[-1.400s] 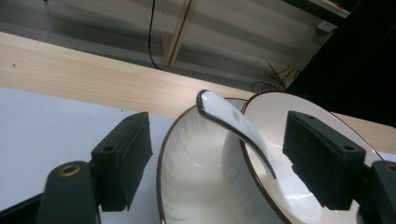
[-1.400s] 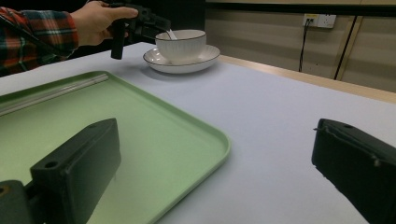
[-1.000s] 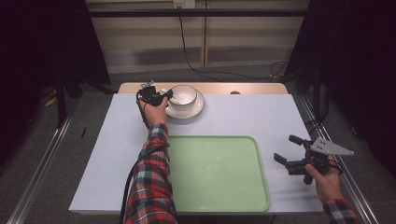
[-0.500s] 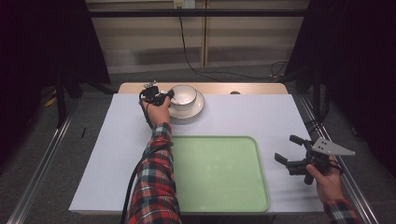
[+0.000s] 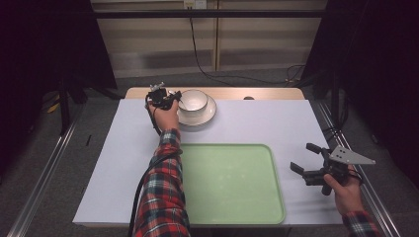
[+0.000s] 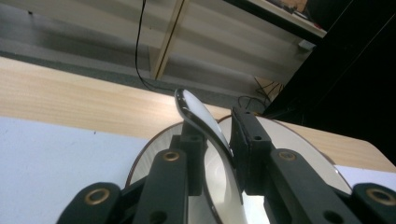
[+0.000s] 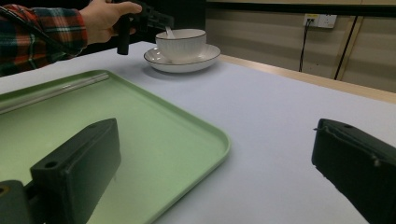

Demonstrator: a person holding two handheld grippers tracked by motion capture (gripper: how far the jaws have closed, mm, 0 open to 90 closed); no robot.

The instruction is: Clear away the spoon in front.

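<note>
No legible writing. Left hand-held gripper point(image 6: 212, 154) has just been closing; its jaws now clamp the spoon point(image 6: 205, 126) handle above the saucer point(image 5: 210, 114), beside the cup point(image 5: 193, 101) at the desk's far edge. Right hand-held gripper point(image 5: 309, 160) jaws wide apart, holding nothing, beside the green tray point(image 5: 232, 217).

green tray point(image 7: 154, 140) near, cup point(image 7: 180, 44) on saucer point(image 7: 201, 59), left gripper point(image 7: 156, 21) at spoon point(image 7: 169, 31)

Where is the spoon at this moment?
In the left gripper view, the spoon stands between the closing jaws of the left gripper, over the saucer.
</note>
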